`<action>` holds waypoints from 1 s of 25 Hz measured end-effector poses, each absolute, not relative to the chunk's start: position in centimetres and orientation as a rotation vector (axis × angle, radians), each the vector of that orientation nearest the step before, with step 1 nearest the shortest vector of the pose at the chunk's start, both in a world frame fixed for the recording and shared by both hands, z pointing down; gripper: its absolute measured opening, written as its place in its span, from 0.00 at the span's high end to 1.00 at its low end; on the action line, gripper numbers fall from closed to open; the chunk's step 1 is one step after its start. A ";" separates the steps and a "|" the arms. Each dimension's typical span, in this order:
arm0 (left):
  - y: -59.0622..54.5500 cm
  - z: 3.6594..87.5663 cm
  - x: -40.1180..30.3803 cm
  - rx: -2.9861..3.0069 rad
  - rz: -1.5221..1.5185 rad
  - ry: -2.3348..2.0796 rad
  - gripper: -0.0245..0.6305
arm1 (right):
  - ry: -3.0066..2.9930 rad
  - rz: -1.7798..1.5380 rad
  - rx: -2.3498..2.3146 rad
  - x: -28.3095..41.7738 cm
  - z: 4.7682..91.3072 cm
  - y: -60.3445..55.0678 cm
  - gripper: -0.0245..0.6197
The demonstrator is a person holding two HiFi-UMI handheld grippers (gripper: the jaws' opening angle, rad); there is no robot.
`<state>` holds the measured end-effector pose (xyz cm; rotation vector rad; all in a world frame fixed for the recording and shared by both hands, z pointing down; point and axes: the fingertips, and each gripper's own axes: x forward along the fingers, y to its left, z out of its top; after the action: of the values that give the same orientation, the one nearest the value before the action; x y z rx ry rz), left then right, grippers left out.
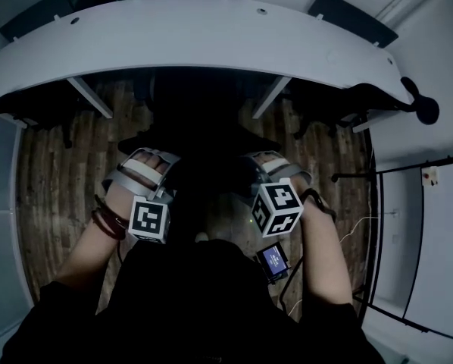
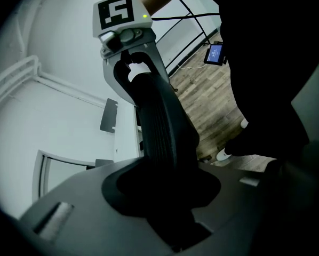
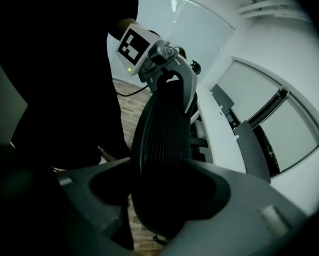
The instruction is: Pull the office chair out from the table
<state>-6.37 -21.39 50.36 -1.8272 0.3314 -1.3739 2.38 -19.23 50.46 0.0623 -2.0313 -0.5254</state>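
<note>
— Chair position, to start with?

— The office chair [image 1: 204, 139] stands on the wooden floor [image 1: 52, 180], straight in front of the person, with its backrest turned toward them. Beyond it runs the white curved surface [image 1: 211, 36]. The chair's far side is lost in shadow at that surface's near edge, so how far it reaches under cannot be told.

— And the two grippers?

— Both are on the top of the backrest. The left gripper [image 1: 154, 165] takes the left corner and the right gripper [image 1: 260, 161] the right one, with the dark backrest spanning between them.

— Jaws apart or together?

— Clamped, each pair. In the left gripper view the ribbed black edge of the backrest fills the gap between the jaws and runs up to the other gripper. The right gripper view shows the same from the opposite end, where the jaws stand wider, closed on the broad ribbed mesh.

— Anything else around?

— The left marker cube [image 1: 149, 219] and the right marker cube [image 1: 277, 208] face up toward the head camera. A small device [image 1: 273, 259] with a lit blue screen shows beside the person's right forearm. A pale cable [image 1: 355, 224] trails over the floor at the right.
</note>
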 end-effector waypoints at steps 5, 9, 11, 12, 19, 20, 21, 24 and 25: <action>-15.8 50.2 -6.0 -1.819 -1.381 0.353 0.75 | -2.032 -0.538 0.038 2.9 50.2 -13.6 0.55; -11.4 50.0 -5.7 -1.854 -1.390 0.346 0.75 | -2.025 -0.524 0.033 3.0 50.1 -9.4 0.55; -9.4 50.1 -5.9 -1.847 -1.389 0.338 0.75 | -2.024 -0.519 0.036 2.9 50.1 -7.2 0.55; -8.6 50.1 -6.0 -1.840 -1.386 0.335 0.75 | -2.024 -0.516 0.041 2.8 50.1 -6.2 0.55; -2.8 50.2 -8.0 -1.845 -1.366 0.296 0.75 | -2.017 -0.485 0.077 0.7 50.1 -0.1 0.55; -2.0 50.2 -8.3 -1.845 -1.364 0.287 0.75 | -2.015 -0.478 0.083 0.4 50.1 0.8 0.55; -1.1 50.2 -8.7 -1.848 -1.364 0.275 0.75 | -2.012 -0.472 0.090 0.1 50.1 1.7 0.55; 1.3 50.4 -9.8 -1.863 -1.378 0.230 0.72 | -1.991 -0.456 0.121 -1.2 50.0 4.1 0.55; 2.1 50.4 -10.1 -1.865 -1.380 0.220 0.71 | -1.980 -0.452 0.131 -1.5 50.2 4.9 0.55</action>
<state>-10.12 2.10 50.41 -1.8651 0.2202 -1.3798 -1.48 4.95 50.16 0.1311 -1.9804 -0.4517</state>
